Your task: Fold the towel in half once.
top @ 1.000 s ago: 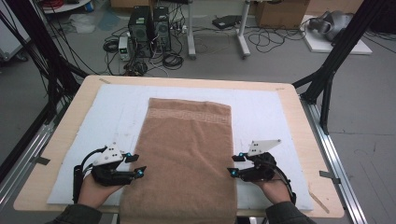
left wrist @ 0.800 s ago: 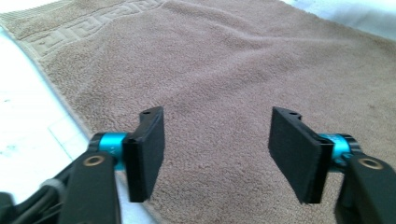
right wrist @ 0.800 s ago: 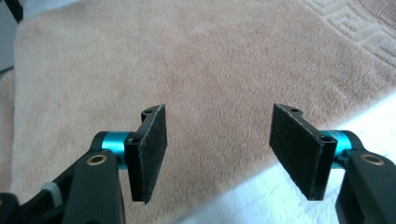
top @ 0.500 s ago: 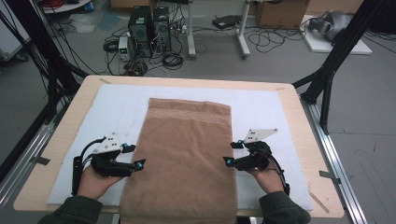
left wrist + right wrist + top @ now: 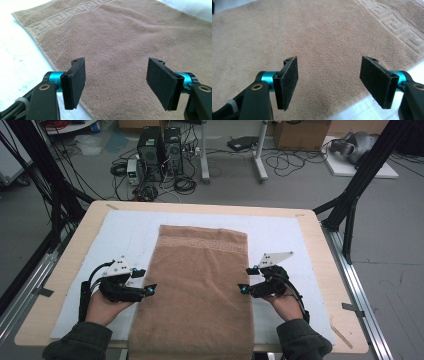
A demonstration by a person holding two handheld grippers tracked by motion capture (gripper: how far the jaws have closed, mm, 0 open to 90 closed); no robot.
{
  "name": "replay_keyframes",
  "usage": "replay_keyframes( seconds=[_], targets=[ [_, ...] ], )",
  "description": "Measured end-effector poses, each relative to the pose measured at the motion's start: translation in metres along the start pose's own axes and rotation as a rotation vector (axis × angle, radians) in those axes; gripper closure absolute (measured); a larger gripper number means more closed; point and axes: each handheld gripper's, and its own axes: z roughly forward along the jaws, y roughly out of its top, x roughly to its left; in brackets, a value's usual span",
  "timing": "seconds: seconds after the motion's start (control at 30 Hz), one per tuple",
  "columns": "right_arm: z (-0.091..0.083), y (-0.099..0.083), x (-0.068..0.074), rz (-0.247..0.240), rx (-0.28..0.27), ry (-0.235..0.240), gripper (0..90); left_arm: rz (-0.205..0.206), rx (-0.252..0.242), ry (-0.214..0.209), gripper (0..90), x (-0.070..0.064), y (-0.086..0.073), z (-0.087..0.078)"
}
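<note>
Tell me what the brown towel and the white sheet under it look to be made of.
Brown towel: looks like terry cloth, a fuzzy matte pile with a woven key-pattern band near its far end. White sheet: smooth, matte, faintly speckled; possibly foam or thin fabric, hard to tell.

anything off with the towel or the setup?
Nothing stands out. The towel lies flat and straight on the white mat, near end hanging over the table edge; left gripper and right gripper open at its sides.

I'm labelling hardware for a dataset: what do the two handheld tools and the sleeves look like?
Both the left tool and right tool are black, with flat black pads on teal collars, a pale three-cornered plate on top and black cables. The sleeves are dark green.
</note>
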Motion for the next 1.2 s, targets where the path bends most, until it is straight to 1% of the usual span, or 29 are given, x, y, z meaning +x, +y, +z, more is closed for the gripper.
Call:
replay_keyframes(
  seconds=[0.03,0.13,0.17,0.23,0.27,0.33,0.37,0.4,0.43,0.47,0.5,0.53,0.57,0.6,0.63,0.67,0.73,0.77,0.8,0.83,0.87,0.93,1.0,1.03,1.07,1.1,1.13,1.17,1.2],
  targets=[
    [0.000,0.002,-0.001,-0.002,0.000,-0.003,30.1,-0.007,-0.002,0.003,32.2,0.002,0.002,0.002],
    [0.001,0.008,-0.009,0.007,0.007,-0.008,30.1,-0.004,0.009,0.016,32.5,0.009,0.009,0.005],
    [0.001,0.010,-0.013,0.006,0.012,-0.009,30.1,-0.007,0.004,0.016,32.5,0.011,0.012,0.007],
    [0.001,0.016,-0.019,0.007,0.011,-0.016,30.1,-0.004,0.006,0.027,32.7,0.017,0.020,0.011],
    [0.000,0.019,-0.023,0.013,0.009,-0.017,30.0,-0.003,0.015,0.028,32.8,0.021,0.025,0.013],
    [-0.001,0.027,-0.031,0.011,0.013,-0.034,30.1,0.005,0.008,0.049,33.3,0.026,0.034,0.018],
    [-0.001,0.031,-0.035,0.012,0.015,-0.037,30.1,0.009,0.015,0.051,34.3,0.031,0.039,0.021],
    [-0.001,0.035,-0.040,0.012,0.014,-0.051,30.2,-0.003,0.017,0.048,34.6,0.035,0.043,0.025],
    [-0.001,0.039,-0.045,0.007,0.013,-0.059,30.2,-0.008,0.016,0.059,34.7,0.039,0.047,0.028],
    [0.000,0.043,-0.050,0.021,0.016,-0.064,30.3,-0.019,0.012,0.068,35.0,0.044,0.050,0.032],
    [0.002,0.045,-0.055,0.024,0.006,-0.075,30.3,-0.045,0.014,0.062,36.3,0.050,0.051,0.036],
    [0.005,0.047,-0.060,0.038,0.006,-0.079,30.3,-0.070,0.020,0.054,37.4,0.056,0.052,0.041],
    [0.008,0.047,-0.064,0.047,0.002,-0.082,30.6,-0.081,0.027,0.065,38.1,0.061,0.051,0.045],
    [0.013,0.047,-0.066,0.051,0.005,-0.078,31.3,-0.078,0.029,0.073,38.8,0.066,0.050,0.049],
    [0.017,0.046,-0.068,0.035,0.023,-0.090,32.4,-0.088,0.027,0.073,40.9,0.069,0.048,0.053],
    [0.020,0.045,-0.069,0.034,0.030,-0.107,33.3,-0.093,0.034,0.078,42.1,0.073,0.046,0.058],
    [0.028,0.042,-0.075,0.054,0.028,-0.107,35.0,-0.089,0.071,0.097,43.0,0.077,0.041,0.069],
    [0.032,0.041,-0.077,0.050,0.045,-0.122,36.4,-0.084,0.093,0.119,44.5,0.078,0.039,0.074],
    [0.036,0.039,-0.079,0.041,0.064,-0.132,37.2,-0.067,0.116,0.140,44.8,0.078,0.037,0.079],
    [0.040,0.037,-0.082,0.042,0.072,-0.145,37.6,-0.052,0.142,0.157,45.7,0.078,0.036,0.083],
    [0.042,0.036,-0.084,0.057,0.080,-0.158,38.1,-0.056,0.147,0.160,46.5,0.079,0.034,0.087],
    [0.047,0.032,-0.090,0.084,0.081,-0.161,38.5,-0.069,0.152,0.159,47.8,0.082,0.032,0.093],
    [0.052,0.028,-0.094,0.102,0.105,-0.176,39.4,-0.073,0.168,0.168,50.8,0.084,0.029,0.098],
    [0.054,0.026,-0.096,0.112,0.115,-0.179,40.2,-0.087,0.183,0.167,51.7,0.086,0.026,0.101],
    [0.058,0.024,-0.098,0.118,0.126,-0.188,41.5,-0.091,0.192,0.164,52.8,0.088,0.025,0.102],
    [0.061,0.022,-0.099,0.121,0.143,-0.199,42.3,-0.099,0.183,0.159,53.1,0.088,0.024,0.102],
    [0.065,0.020,-0.101,0.127,0.161,-0.203,43.7,-0.096,0.181,0.159,55.0,0.088,0.024,0.103],
    [0.067,0.017,-0.102,0.137,0.155,-0.195,44.8,-0.077,0.177,0.147,56.7,0.087,0.024,0.103],
    [0.067,0.017,-0.103,0.144,0.139,-0.196,47.3,-0.064,0.176,0.129,62.7,0.087,0.024,0.103]
  ],
)
